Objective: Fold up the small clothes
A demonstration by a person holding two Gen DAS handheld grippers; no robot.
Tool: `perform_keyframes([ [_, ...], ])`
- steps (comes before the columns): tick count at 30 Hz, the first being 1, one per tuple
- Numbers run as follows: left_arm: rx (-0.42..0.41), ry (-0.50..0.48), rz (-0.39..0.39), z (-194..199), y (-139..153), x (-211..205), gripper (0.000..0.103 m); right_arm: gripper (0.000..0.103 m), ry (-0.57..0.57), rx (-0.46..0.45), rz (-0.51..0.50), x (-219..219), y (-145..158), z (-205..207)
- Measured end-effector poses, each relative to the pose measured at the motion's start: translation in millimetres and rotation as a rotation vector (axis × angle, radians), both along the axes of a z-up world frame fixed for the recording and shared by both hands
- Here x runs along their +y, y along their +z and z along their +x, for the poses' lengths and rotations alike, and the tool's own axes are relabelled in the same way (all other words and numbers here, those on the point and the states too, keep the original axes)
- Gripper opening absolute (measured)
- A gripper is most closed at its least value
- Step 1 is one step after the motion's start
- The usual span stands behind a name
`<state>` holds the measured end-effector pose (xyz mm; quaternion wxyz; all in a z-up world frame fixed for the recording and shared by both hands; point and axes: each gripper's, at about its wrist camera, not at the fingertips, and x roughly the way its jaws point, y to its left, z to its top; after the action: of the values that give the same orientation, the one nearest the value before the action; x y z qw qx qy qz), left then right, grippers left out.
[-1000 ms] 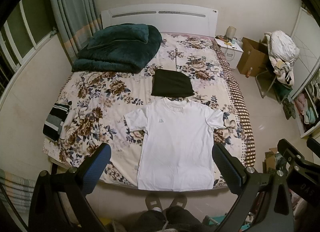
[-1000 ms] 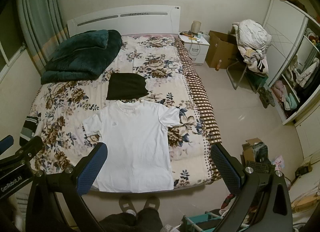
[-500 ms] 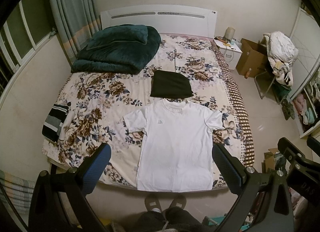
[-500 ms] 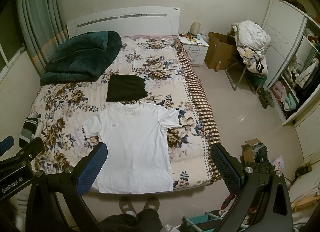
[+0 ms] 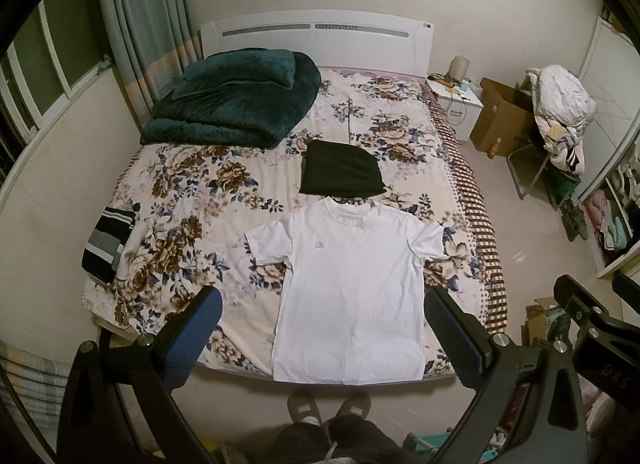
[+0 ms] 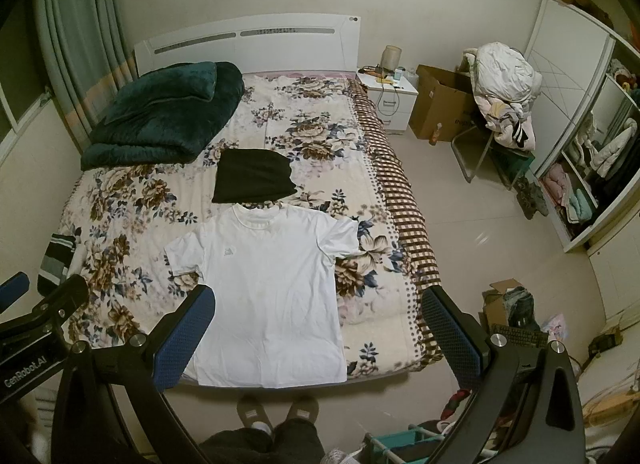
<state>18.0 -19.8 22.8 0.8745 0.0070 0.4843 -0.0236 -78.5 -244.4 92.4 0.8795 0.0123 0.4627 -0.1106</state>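
A white T-shirt (image 5: 352, 280) lies spread flat, front up, at the foot of the floral bed (image 5: 192, 200); it also shows in the right wrist view (image 6: 268, 288). A folded black garment (image 5: 340, 174) lies just beyond its collar, also seen from the right (image 6: 252, 182). A striped black-and-grey garment (image 5: 107, 242) lies at the bed's left edge. My left gripper (image 5: 322, 324) is open and empty, held high above the shirt's hem. My right gripper (image 6: 316, 324) is open and empty, high above the bed's foot.
A folded dark green blanket (image 5: 236, 100) lies at the head of the bed. A nightstand (image 6: 390, 98), a cardboard box (image 6: 440, 108) and a chair piled with laundry (image 6: 504, 92) stand on the right. The person's feet (image 5: 328, 410) stand at the bed's foot.
Both views have drifted slightly back from the bed. The shirt and the other clothes have not moved, and both grippers stay open.
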Motion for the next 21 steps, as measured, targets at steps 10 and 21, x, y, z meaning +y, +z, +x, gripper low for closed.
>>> perform_keyframes([
  [10, -0.029, -0.006, 0.021, 21, 1, -5, 0.103, 0.103, -0.027, 0.010, 0.025, 4, -11, 12],
  [21, -0.086, 0.123, 0.146, 137, -158, -25, 0.103, 0.103, -0.353, 0.098, 0.377, -159, -224, 128],
])
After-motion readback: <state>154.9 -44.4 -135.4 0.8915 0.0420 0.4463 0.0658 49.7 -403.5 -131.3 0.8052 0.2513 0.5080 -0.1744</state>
